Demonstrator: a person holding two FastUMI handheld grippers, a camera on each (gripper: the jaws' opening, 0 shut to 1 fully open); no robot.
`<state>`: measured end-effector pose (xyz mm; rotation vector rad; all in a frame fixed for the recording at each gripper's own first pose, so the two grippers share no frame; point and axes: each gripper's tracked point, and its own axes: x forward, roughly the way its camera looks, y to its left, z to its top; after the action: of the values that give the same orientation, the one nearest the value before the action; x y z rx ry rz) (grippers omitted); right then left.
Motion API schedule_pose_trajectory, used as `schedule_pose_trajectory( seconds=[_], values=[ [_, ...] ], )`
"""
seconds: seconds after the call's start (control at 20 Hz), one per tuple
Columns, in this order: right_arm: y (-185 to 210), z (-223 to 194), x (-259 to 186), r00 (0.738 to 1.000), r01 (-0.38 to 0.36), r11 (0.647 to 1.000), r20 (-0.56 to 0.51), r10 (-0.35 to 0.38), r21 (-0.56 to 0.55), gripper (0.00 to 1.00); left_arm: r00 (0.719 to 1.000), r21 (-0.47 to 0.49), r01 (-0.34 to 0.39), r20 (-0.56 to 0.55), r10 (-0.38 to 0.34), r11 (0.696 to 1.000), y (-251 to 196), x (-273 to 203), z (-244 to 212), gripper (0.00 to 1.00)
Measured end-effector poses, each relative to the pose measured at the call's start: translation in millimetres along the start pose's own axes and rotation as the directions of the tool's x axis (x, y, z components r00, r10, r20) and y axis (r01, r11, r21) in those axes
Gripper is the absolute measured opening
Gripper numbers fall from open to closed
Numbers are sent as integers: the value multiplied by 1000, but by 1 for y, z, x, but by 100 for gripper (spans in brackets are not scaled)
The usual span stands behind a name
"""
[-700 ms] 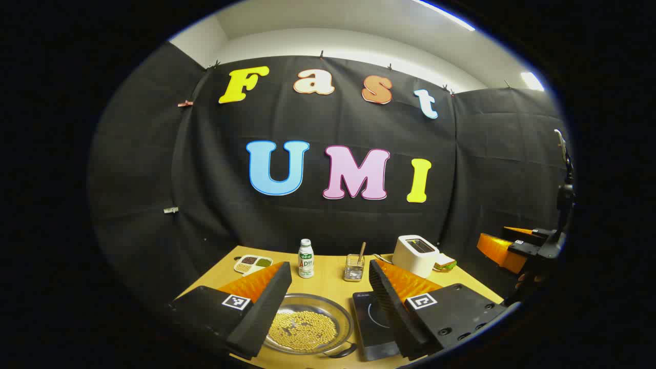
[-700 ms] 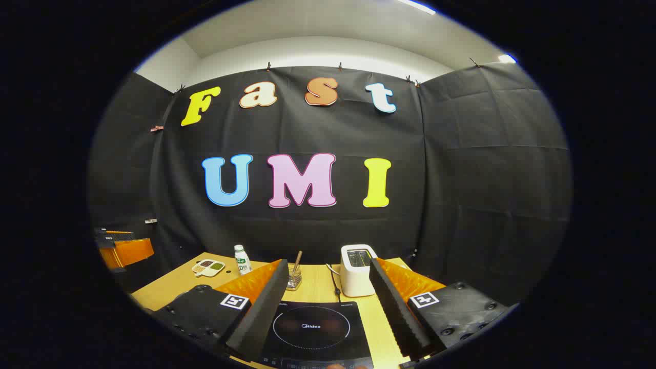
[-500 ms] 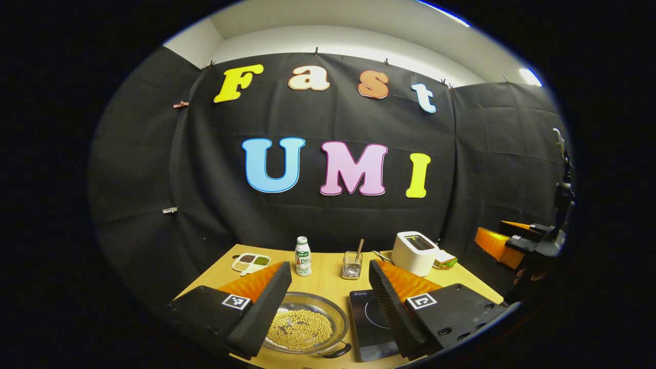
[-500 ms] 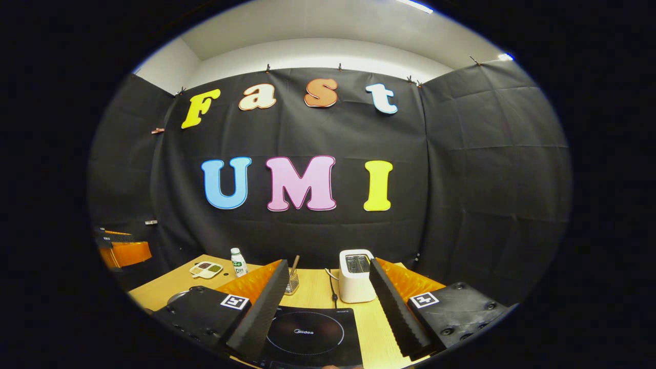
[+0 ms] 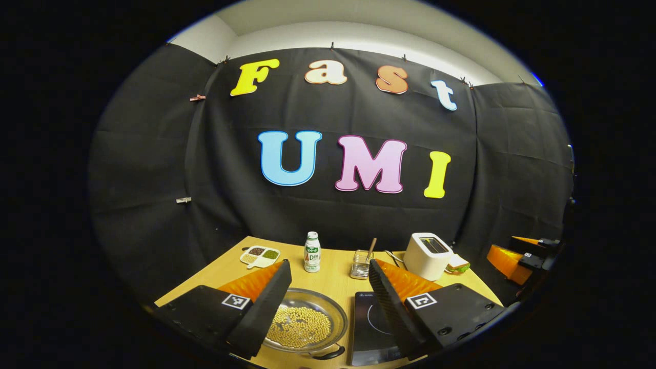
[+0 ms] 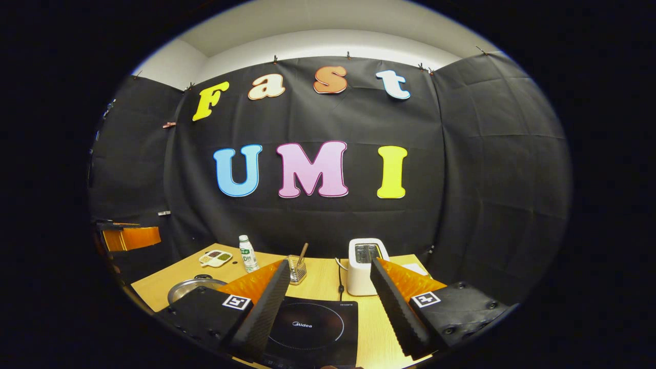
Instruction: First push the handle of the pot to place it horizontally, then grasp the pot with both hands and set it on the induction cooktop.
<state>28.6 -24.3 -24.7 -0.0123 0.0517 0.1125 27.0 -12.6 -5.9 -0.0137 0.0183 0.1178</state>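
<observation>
Pot (image 5: 306, 326) sits on the wooden tabletop (image 5: 333, 277), a shallow steel pan holding yellow beans, directly ahead of and below the left tool (image 5: 328, 302), framed between its two fingers. Induction cooktop (image 6: 312, 328), a black slab, lies just beside the pot on its right; in the right gripper view it is centred under the right tool (image 6: 328, 302), with the pot's rim at the far left. Both tools are spread wide and hold nothing. One dark pot handle (image 5: 328, 352) points toward the near tabletop edge, so the handle axis appears to run front-to-back rather than sideways. Judgement: left tool is the nearer one for the push; the handle needs swinging sideways, and the narrow gap to the cooktop limits room on that side. Toaster (image 6: 363, 265), wire holder (image 5: 361, 264), bottle (image 5: 311, 251) and sectioned dish (image 5: 260, 256) stand well back, apart from the working area.
</observation>
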Motion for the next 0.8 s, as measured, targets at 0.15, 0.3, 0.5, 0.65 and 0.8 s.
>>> schedule_pose_trajectory(
  seconds=[0.15, 0.3, 0.5, 0.65, 0.8],
  values=[
    [1, 4, -5, 999, 40, 999, 17, -40, -16, 98, 1000, 8, 10, 16, -10, 1000, 8, 6, 3, 95],
    [12, 4, -4, 998, 61, 998, 1, -61, -2, 97, 1000, 1, 22, 14, -22, 1000, 16, 11, -1, 95],
    [26, 5, -4, 996, 87, 996, -1, -87, 1, 97, 998, 5, 67, 0, -67, 998, 24, 13, -4, 95],
    [35, 7, -5, 994, 105, 994, 5, -105, 8, 97, 995, 27, 96, -1, -96, 995, 32, 14, -1, 96],
    [42, 10, -4, 993, 121, 993, 10, -121, 1, 97, 995, 43, 101, -29, -100, 994, 48, 15, -9, 95]
  ],
)
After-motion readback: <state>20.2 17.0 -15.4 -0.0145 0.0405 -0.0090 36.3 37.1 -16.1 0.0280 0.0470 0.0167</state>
